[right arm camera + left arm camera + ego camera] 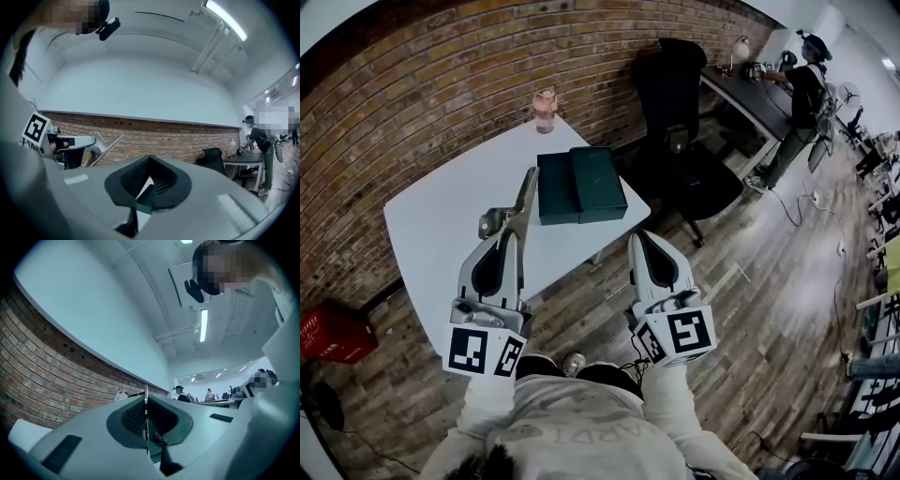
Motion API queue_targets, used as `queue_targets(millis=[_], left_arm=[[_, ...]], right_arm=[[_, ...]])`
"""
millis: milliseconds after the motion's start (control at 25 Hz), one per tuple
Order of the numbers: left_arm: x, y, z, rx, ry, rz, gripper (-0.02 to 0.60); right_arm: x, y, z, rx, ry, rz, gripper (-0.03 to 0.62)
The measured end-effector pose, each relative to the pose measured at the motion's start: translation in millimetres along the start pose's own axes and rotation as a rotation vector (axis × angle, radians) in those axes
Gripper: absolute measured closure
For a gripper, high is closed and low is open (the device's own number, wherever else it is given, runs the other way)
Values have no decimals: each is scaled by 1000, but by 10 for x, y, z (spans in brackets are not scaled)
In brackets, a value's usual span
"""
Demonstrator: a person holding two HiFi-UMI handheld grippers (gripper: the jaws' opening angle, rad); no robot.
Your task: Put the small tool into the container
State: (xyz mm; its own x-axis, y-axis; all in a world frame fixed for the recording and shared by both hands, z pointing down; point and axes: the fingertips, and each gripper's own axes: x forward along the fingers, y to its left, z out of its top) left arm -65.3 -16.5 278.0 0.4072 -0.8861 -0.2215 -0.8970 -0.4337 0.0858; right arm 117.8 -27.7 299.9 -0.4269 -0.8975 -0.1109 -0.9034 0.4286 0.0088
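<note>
White table (441, 225) against brick wall (422, 75) (dark-green container (581, 186) on it)

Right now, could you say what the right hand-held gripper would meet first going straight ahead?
Probably the near corner of the dark green container on the white table; the right hand-held gripper may pass above.

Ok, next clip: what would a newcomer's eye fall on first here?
In the foreground of the head view, the left claw is shut on a silvery metal tool that points toward the table. The right claw beside it is shut and empty. Just beyond them a dark green box lies on the white table, with a brick wall behind.
</note>
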Motion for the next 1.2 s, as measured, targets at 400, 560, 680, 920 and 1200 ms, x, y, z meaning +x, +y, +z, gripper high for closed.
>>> queue_targets(millis=[400,560,680,920,1200], left_arm=[[363,105,-197,-12,31,30,575],[588,180,-300,-22,44,28,575],[777,281,-374,-29,54,33,575],[1234,543,-506,-66,69,53,575],[1752,805,-758,-130,114,53,575]], right_arm=[[333,-210,-181,26,22,37,583],[529,-327,-241,26,29,36,583],[720,-409,-274,23,33,36,583],[1171,-623,-326,19,44,39,583],[1641,-836,-433,28,64,38,583]])
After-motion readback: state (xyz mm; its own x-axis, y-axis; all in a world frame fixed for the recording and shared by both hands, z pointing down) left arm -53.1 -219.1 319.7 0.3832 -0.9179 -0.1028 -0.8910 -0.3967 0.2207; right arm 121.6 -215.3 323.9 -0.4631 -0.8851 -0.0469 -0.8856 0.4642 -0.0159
